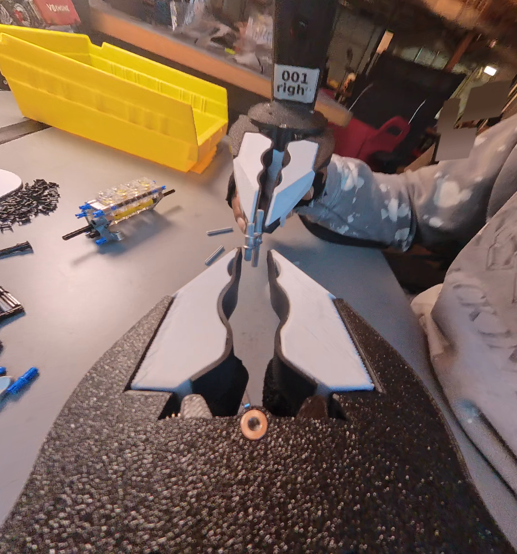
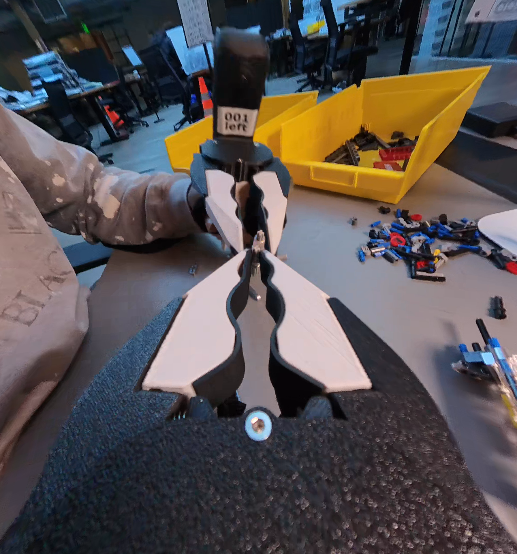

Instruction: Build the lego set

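A: What's the setting?
B: A grey counter (image 1: 86,284) in a workshop with desks and chairs behind; yellow bins (image 2: 386,144) at 1 o'clock in the right wrist view, loose building-toy pieces (image 2: 425,242) at 3.
A: And the claws?
B: Right claw (image 2: 254,254) is clamped on a small grey axle assembly (image 1: 252,239). Left claw (image 1: 253,254) stands apart, tips either side of the assembly's lower end.
A: Pose?
B: They face tip to tip, each angled down at the counter.
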Action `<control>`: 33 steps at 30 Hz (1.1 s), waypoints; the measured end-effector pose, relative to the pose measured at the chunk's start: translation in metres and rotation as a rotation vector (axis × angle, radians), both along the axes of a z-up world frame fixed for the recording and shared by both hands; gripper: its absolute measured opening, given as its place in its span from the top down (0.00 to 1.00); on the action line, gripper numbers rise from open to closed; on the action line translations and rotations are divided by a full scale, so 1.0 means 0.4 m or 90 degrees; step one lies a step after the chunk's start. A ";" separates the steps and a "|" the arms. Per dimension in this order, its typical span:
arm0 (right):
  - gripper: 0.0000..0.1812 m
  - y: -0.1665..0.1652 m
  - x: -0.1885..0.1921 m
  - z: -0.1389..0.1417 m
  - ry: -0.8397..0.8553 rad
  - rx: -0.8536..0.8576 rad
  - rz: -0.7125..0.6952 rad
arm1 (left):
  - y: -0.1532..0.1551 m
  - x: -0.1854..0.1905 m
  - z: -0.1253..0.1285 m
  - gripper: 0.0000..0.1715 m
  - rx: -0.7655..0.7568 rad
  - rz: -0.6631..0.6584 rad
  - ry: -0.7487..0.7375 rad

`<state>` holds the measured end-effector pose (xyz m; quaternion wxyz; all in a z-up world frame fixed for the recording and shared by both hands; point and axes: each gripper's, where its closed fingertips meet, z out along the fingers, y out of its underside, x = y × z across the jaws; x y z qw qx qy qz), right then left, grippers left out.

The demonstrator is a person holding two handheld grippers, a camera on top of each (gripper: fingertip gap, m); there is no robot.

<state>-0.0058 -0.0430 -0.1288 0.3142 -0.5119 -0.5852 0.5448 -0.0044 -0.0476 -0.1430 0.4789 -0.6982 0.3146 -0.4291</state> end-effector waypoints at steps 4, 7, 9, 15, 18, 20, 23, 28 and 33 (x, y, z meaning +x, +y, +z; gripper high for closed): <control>0.99 -0.004 0.003 -0.058 -0.065 -0.007 0.023 | -0.010 0.009 -0.037 0.91 -0.005 -0.021 0.066; 0.99 -0.017 0.001 -0.069 -0.083 -0.030 0.038 | -0.016 0.019 -0.047 0.96 -0.031 -0.034 0.064; 0.99 -0.016 0.001 -0.066 -0.086 -0.063 0.037 | -0.015 0.021 -0.044 0.96 -0.067 -0.034 0.038; 0.98 0.013 0.001 -0.005 -0.009 -0.160 0.017 | 0.000 -0.002 0.009 0.96 -0.217 -0.037 -0.152; 0.95 0.019 0.001 -0.011 -0.014 -0.095 -0.001 | 0.004 -0.006 0.003 0.96 -0.197 -0.031 -0.125; 0.95 0.010 -0.002 -0.036 -0.041 -0.018 -0.001 | 0.002 0.002 -0.017 0.96 -0.156 -0.025 -0.051; 0.96 -0.003 -0.004 -0.086 -0.100 0.081 0.005 | 0.000 0.015 -0.072 0.97 -0.078 -0.020 0.110; 0.98 0.002 0.007 -0.162 -0.182 0.193 0.018 | 0.008 0.030 -0.148 0.97 -0.016 -0.024 0.275; 0.98 0.009 0.009 -0.186 -0.202 0.216 0.016 | 0.014 0.028 -0.170 0.96 -0.021 -0.028 0.297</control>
